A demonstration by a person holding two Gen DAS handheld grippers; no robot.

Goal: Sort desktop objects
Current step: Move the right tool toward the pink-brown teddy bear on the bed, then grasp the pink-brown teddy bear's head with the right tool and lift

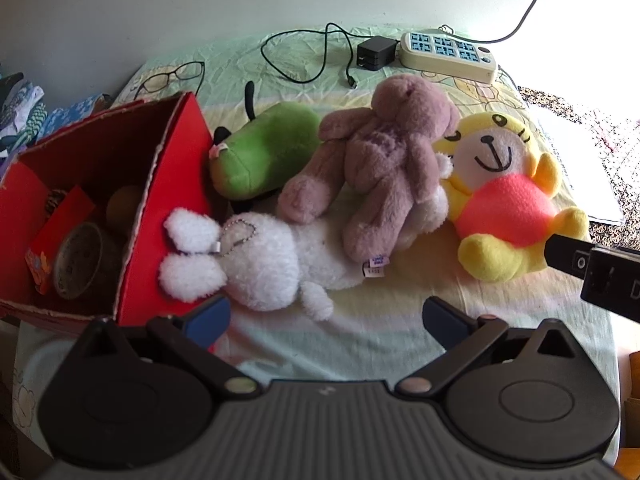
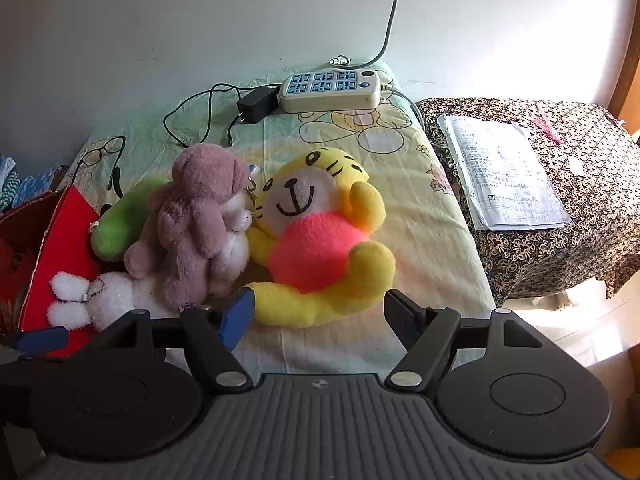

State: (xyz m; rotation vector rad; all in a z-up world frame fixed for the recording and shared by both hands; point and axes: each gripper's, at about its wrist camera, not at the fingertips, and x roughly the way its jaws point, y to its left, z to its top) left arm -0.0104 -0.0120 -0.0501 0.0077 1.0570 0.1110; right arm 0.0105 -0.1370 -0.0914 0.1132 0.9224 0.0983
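Observation:
Four plush toys lie together on the sheet-covered desk: a white fluffy rabbit (image 1: 256, 260) (image 2: 108, 298), a mauve bear (image 1: 380, 160) (image 2: 196, 216), a green plush (image 1: 260, 148) (image 2: 120, 224) and a yellow tiger with a pink belly (image 1: 508, 200) (image 2: 320, 244). A red cardboard box (image 1: 160, 208) (image 2: 60, 240) stands at the left, holding a tin and small items. My left gripper (image 1: 326, 320) hovers open just short of the rabbit. My right gripper (image 2: 320, 312) is open, its fingers either side of the tiger's lower body, and its finger (image 1: 568, 256) shows at the right edge of the left wrist view.
At the back lie a white power strip (image 1: 448, 54) (image 2: 332, 90), a black adapter with cord (image 1: 374, 54) (image 2: 256, 104) and glasses (image 1: 172, 76) (image 2: 102, 156). Papers (image 2: 500, 172) rest on a patterned cloth to the right. Folded fabrics (image 1: 24, 112) sit behind the box.

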